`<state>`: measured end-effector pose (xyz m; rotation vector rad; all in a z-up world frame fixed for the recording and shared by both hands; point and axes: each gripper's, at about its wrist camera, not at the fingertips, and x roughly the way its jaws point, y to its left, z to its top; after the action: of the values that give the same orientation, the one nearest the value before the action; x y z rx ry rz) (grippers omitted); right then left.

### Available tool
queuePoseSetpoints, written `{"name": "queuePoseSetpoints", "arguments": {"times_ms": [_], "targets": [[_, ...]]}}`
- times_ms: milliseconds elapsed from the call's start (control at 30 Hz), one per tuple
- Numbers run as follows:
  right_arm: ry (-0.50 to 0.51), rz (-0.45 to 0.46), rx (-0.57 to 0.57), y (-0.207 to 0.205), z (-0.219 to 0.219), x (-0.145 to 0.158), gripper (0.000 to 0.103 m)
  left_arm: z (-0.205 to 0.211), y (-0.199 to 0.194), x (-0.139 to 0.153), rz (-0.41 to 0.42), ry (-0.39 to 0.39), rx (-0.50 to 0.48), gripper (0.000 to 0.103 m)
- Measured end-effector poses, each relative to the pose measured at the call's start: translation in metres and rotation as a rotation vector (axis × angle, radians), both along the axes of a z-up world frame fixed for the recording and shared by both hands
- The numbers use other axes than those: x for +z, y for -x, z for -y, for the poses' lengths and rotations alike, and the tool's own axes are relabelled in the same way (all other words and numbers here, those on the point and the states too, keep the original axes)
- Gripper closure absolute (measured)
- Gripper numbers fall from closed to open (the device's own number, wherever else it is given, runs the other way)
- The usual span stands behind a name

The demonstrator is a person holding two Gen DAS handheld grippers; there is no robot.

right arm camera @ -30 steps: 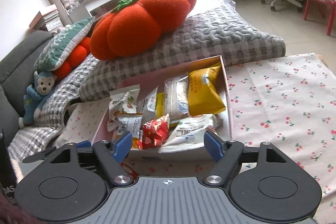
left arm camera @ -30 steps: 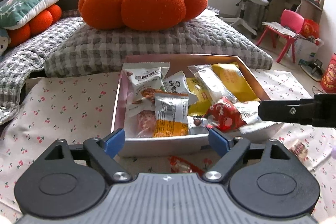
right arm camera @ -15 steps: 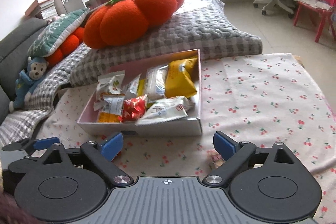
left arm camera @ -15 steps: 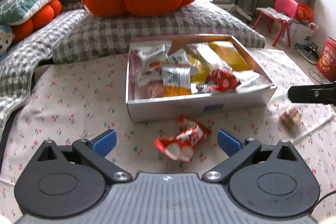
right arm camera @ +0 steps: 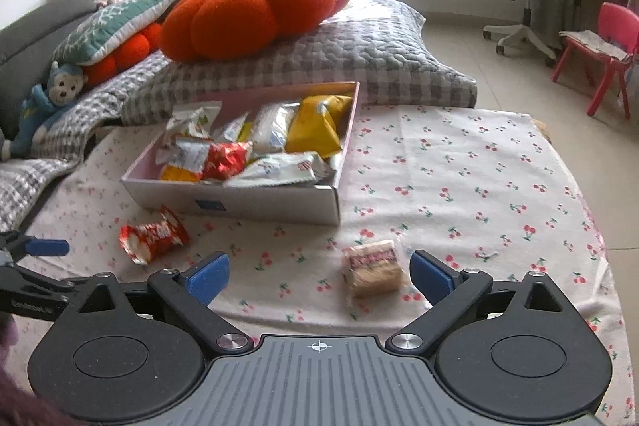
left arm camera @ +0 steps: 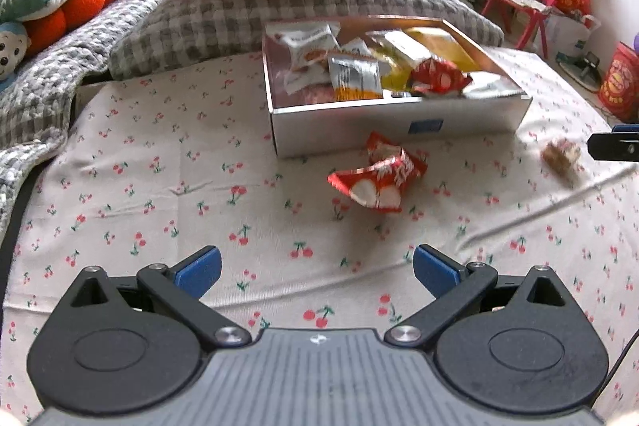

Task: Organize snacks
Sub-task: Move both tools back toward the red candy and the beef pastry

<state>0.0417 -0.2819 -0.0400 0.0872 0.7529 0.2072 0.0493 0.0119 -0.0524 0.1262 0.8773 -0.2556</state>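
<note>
Currently, one white box [right arm camera: 255,204] on the cherry-print cloth [right arm camera: 471,194] holds a pile of snack packets. Two snacks lie outside it: one red packet [left arm camera: 377,180] near its front wall and one brown wafer pack [right arm camera: 371,268]. Left tongs [left arm camera: 315,270] are released and empty. Right tongs [right arm camera: 319,276] have just been opening; the wafer pack lies between them, unpressed.
</note>
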Motion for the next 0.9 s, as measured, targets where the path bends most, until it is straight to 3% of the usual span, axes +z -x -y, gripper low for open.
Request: {"name": "queuePoseSetpoints", "arguments": {"times_ms": [267,500,633,900], "targets": [[0.083,-0.035,-0.006,0.004,0.008,-0.029,0.004,0.003,0.004,-0.024,-0.025,-0.032,-0.050,0.000],[0.159,-0.053,0.014,-0.001,0.011,-0.058,0.000,0.001,0.006,-0.030,0.038,0.022,-0.062,0.000],[0.120,-0.011,-0.002,-0.003,0.018,-0.065,0.000,0.003,0.007,-0.033,0.092,0.040,-0.085,0.000],[0.113,0.012,-0.021,-0.015,0.019,-0.066,0.000,0.014,-0.004,-0.033,0.120,0.051,-0.097,0.000]]}}
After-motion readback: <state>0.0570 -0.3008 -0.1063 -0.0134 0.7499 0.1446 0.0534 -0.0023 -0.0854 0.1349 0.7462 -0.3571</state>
